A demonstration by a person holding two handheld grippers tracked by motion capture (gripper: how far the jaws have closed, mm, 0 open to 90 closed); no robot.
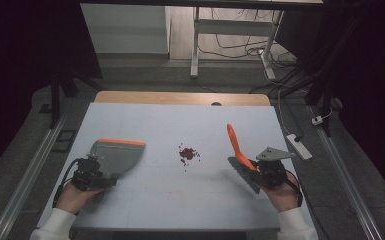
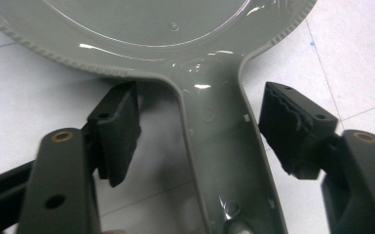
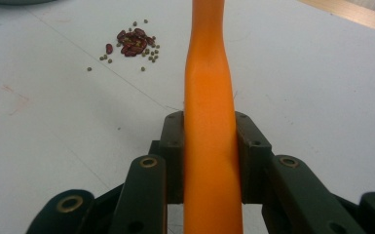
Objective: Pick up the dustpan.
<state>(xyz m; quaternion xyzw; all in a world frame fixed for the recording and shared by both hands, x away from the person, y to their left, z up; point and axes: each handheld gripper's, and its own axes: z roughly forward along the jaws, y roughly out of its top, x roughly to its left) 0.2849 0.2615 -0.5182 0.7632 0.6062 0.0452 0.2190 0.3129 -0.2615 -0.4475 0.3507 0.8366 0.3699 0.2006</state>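
Note:
A grey dustpan [image 1: 120, 154] with an orange front lip lies flat on the white table at the left. Its handle [image 2: 224, 146] runs between the jaws of my left gripper [image 2: 202, 105], which stand open with a gap on each side. My left gripper [image 1: 91, 170] sits at the pan's near end. My right gripper [image 1: 265, 169] is shut on the orange handle [image 3: 208, 87] of a small brush [image 1: 235, 142], whose grey bristles point down at the table. A little pile of red and green beans [image 1: 188, 153] lies mid-table between pan and brush, also in the right gripper view [image 3: 134, 44].
The white mat [image 1: 180, 200] covers a wooden table whose far edge [image 1: 180, 97] shows. A white power strip [image 1: 300, 146] lies on the floor past the right edge. Desk legs and cables stand beyond the table.

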